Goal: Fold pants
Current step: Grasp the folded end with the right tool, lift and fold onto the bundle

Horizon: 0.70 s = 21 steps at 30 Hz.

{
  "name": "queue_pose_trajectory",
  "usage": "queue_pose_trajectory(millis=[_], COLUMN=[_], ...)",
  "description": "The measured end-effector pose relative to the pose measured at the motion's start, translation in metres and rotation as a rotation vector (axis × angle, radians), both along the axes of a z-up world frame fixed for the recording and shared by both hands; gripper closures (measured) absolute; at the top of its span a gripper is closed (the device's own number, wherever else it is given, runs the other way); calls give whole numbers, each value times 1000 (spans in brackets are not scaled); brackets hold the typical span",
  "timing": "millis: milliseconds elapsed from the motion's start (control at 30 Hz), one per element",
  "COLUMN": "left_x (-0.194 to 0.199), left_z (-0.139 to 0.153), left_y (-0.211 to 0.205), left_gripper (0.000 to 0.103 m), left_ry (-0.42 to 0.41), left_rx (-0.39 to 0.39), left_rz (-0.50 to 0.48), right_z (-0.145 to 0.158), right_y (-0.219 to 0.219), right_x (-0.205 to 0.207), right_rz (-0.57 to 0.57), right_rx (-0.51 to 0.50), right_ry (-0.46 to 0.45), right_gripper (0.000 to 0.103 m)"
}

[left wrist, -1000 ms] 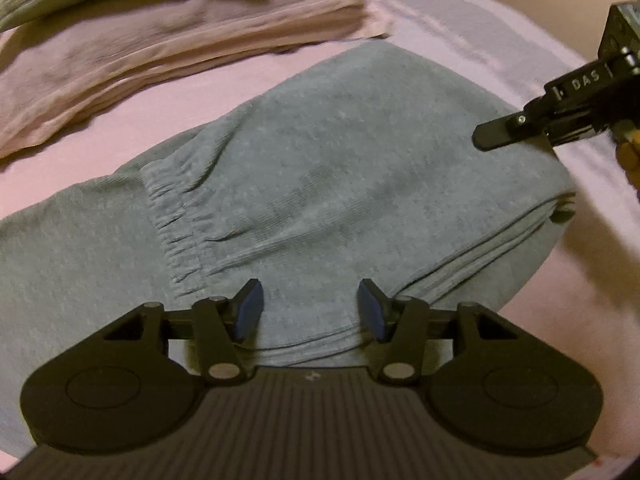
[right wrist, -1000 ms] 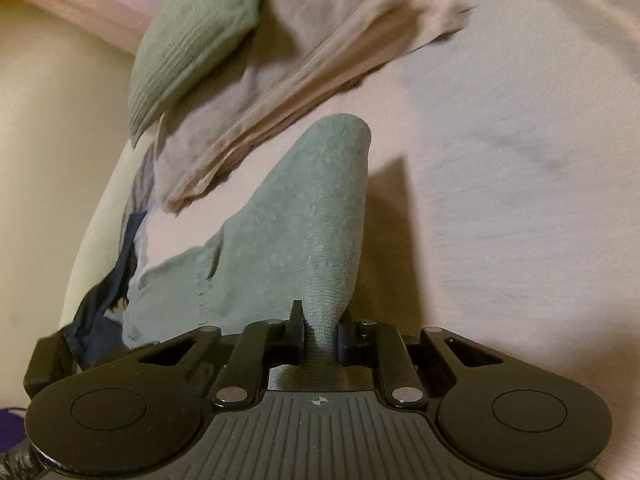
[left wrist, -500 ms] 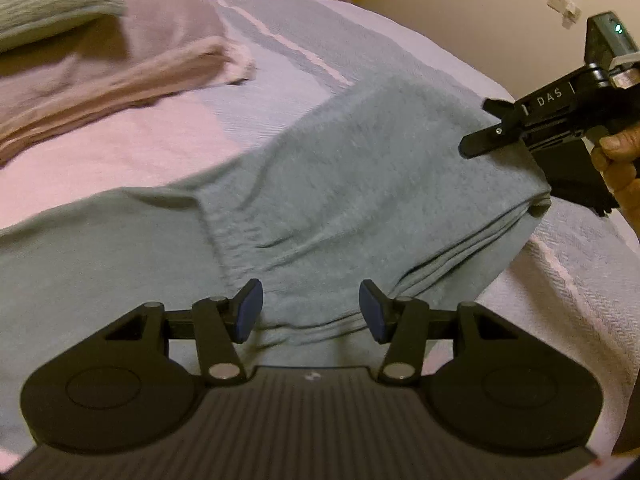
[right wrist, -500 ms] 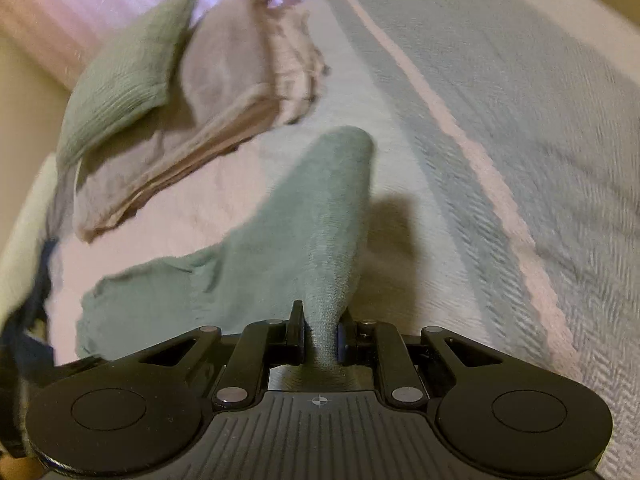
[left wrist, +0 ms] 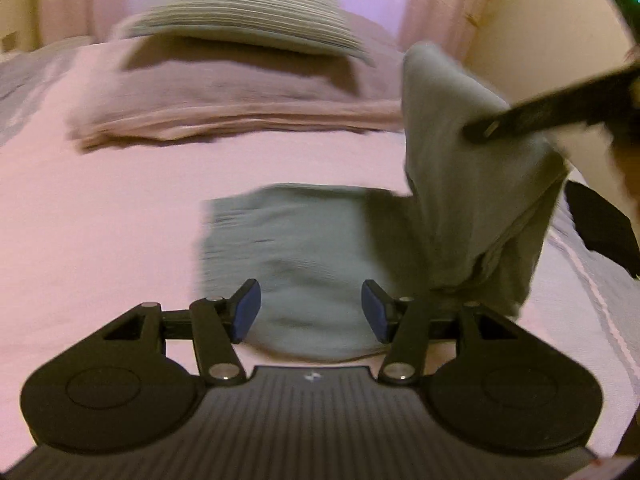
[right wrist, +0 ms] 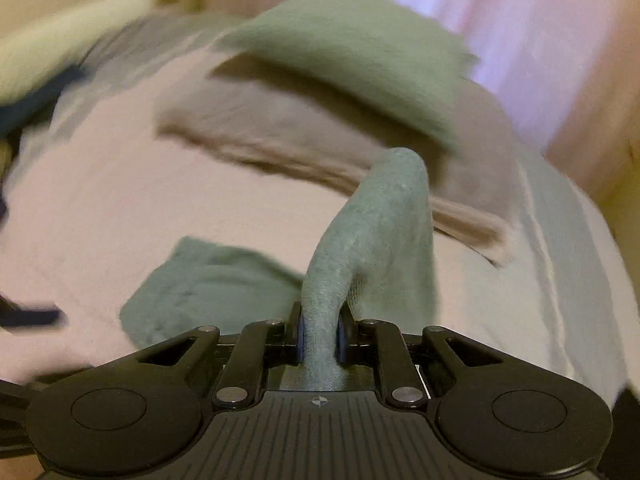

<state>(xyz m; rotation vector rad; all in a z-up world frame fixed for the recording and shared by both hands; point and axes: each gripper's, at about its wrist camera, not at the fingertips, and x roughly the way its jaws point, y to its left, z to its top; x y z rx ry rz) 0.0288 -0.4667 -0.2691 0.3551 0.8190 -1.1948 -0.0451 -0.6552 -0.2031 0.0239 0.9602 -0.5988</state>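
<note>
Grey-green knit pants (left wrist: 304, 256) lie partly flat on the pink bedspread (left wrist: 100, 216). One folded part of them (left wrist: 472, 184) is lifted upright at the right. My right gripper (right wrist: 319, 338) is shut on that raised fold (right wrist: 372, 240), which stands up between its fingers. In the left wrist view the right gripper's black finger (left wrist: 532, 118) reaches in from the right edge against the raised cloth. My left gripper (left wrist: 310, 314) hovers open just above the flat part, with nothing between its blue pads (left wrist: 245, 314).
A folded mauve blanket (left wrist: 224, 100) with a green ribbed pillow (left wrist: 244, 20) on top sits at the head of the bed. A beige wall (left wrist: 532, 20) runs along the right. A striped grey bedcover (right wrist: 532, 280) lies at the right side.
My right gripper has lifted its hold of the pants up, so the fold now stands upright. Both cameras swung toward the head of the bed. The left gripper stayed open.
</note>
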Motion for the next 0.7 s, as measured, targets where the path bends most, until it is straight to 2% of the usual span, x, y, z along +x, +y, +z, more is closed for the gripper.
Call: queue_pose_trajectory(millis=[100, 167, 233, 400, 533, 600, 633, 667, 700], left_x=[39, 62, 81, 106, 109, 110, 112, 113, 114], left_z=[-3, -11, -17, -24, -26, -26, -26, -26, -26], left_y=[41, 66, 82, 111, 112, 114, 114, 113, 112], left_gripper=[52, 52, 52, 52, 52, 52, 52, 52, 52], left_ry=[3, -7, 1, 29, 44, 35, 33, 34, 27], left_rx=[6, 22, 38, 45, 42, 38, 38, 42, 47], left_rz=[54, 88, 113, 142, 148, 157, 167, 176, 180], right_z=[-66, -99, -108, -91, -122, -141, -143, -138, -129], right_y=[34, 56, 71, 89, 99, 101, 103, 102, 99], right_x=[57, 81, 87, 92, 115, 121, 122, 117, 107], right_rz=[78, 126, 132, 138, 177, 192, 206, 201, 205], right_rx=[-5, -35, -63, -83, -91, -61, -59, -41, 7], right_ry=[94, 167, 184, 155, 208, 222, 215, 184, 126], right_gripper=[91, 91, 91, 92, 91, 82, 74, 61, 56])
